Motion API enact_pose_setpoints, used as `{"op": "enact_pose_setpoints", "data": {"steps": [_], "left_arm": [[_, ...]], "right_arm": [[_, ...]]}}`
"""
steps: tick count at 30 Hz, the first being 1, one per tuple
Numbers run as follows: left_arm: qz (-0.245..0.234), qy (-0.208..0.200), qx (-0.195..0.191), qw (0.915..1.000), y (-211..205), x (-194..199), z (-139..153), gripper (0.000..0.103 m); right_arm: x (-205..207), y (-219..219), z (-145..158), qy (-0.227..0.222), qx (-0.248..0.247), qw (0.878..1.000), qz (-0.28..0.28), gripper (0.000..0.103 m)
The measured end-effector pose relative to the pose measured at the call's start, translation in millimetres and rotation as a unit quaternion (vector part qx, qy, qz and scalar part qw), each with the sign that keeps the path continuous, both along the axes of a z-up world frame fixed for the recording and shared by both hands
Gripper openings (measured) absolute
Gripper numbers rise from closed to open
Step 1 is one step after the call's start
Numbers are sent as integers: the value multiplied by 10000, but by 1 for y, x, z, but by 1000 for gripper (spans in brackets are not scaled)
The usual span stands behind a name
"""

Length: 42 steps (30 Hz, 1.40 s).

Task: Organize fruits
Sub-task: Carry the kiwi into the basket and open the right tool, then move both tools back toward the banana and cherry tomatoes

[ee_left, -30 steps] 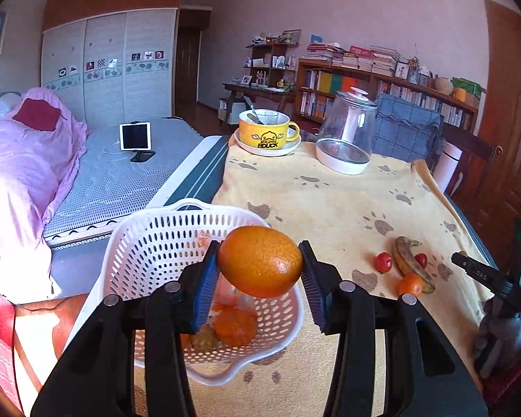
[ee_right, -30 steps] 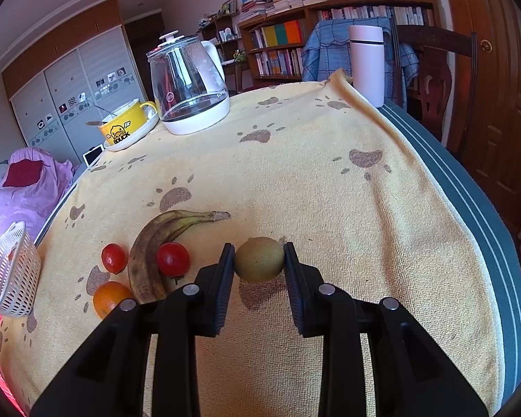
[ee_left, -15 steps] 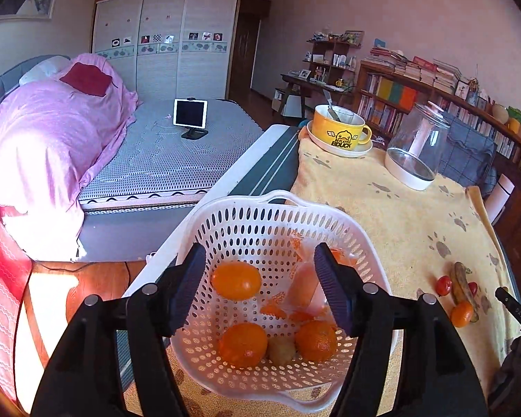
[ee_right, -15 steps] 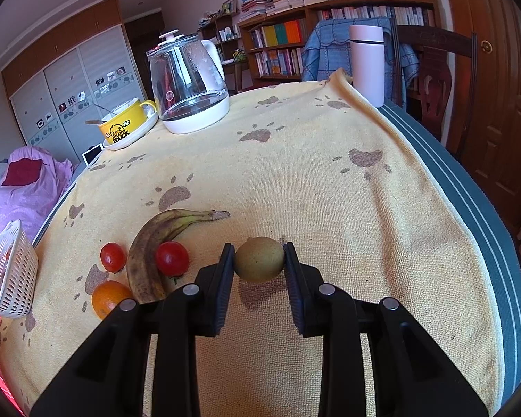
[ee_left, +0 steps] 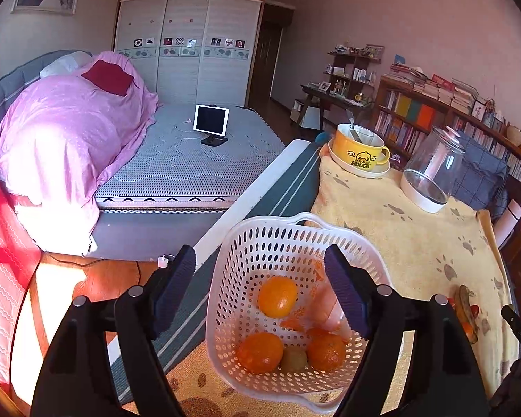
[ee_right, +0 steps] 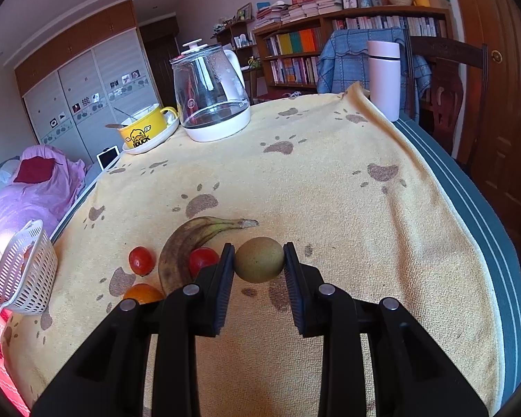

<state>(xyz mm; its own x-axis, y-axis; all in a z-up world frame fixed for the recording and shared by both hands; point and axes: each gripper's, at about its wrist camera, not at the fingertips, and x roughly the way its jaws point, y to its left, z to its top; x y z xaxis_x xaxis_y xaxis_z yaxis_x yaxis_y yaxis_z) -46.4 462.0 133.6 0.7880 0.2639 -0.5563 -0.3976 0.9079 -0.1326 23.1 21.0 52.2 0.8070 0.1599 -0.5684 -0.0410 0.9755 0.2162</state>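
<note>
My left gripper [ee_left: 260, 290] is open and empty above the white perforated basket [ee_left: 257, 239] at the table's left edge. In the basket lie three oranges, the newest one [ee_left: 277, 296] at the top, and a kiwi [ee_left: 294, 358]. My right gripper [ee_right: 259, 260] is shut on a brown-green kiwi [ee_right: 259, 259] just over the yellow paw-print cloth [ee_right: 330, 180]. Left of it on the cloth lie a spotted banana [ee_right: 184, 246], two cherry tomatoes [ee_right: 141, 260] [ee_right: 202, 257] and an orange [ee_right: 143, 293]. The same basket [ee_right: 26, 269] shows far left in the right wrist view.
A glass kettle [ee_right: 213, 90] and a yellow mug on a saucer [ee_right: 149, 130] stand at the table's far end, a white flask [ee_right: 383, 78] at the far right corner. A bed [ee_left: 177, 160] lies beyond the table's left edge; a chair and bookshelves stand behind.
My left gripper opened and let the orange drop into the basket, then drew back and swung left. The right gripper has stayed still, holding the kiwi.
</note>
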Motion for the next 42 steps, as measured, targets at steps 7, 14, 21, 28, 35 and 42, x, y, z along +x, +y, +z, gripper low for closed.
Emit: {"op": "enact_pose_setpoints", "data": {"steps": [7, 14, 21, 28, 35, 42], "left_arm": [[22, -221, 78, 9997, 0, -4, 17, 79], [157, -336, 88, 9993, 8, -11, 27, 80], [233, -396, -30, 9989, 18, -15, 30, 80], [233, -419, -116, 9988, 23, -16, 32, 80], [263, -444, -208, 9985, 28, -18, 32, 81], [200, -444, -193, 9986, 25, -17, 31, 83]], "right_arm": [[-15, 69, 32, -253, 279, 9943, 996, 29], [-26, 166, 52, -369, 341, 9756, 2139, 29], [-32, 247, 51, -216, 218, 9564, 2905, 29], [-26, 294, 49, 81, 254, 9438, 3294, 29], [-21, 321, 46, 192, 261, 9396, 3407, 33], [-18, 304, 47, 76, 378, 9477, 3167, 47]]}}
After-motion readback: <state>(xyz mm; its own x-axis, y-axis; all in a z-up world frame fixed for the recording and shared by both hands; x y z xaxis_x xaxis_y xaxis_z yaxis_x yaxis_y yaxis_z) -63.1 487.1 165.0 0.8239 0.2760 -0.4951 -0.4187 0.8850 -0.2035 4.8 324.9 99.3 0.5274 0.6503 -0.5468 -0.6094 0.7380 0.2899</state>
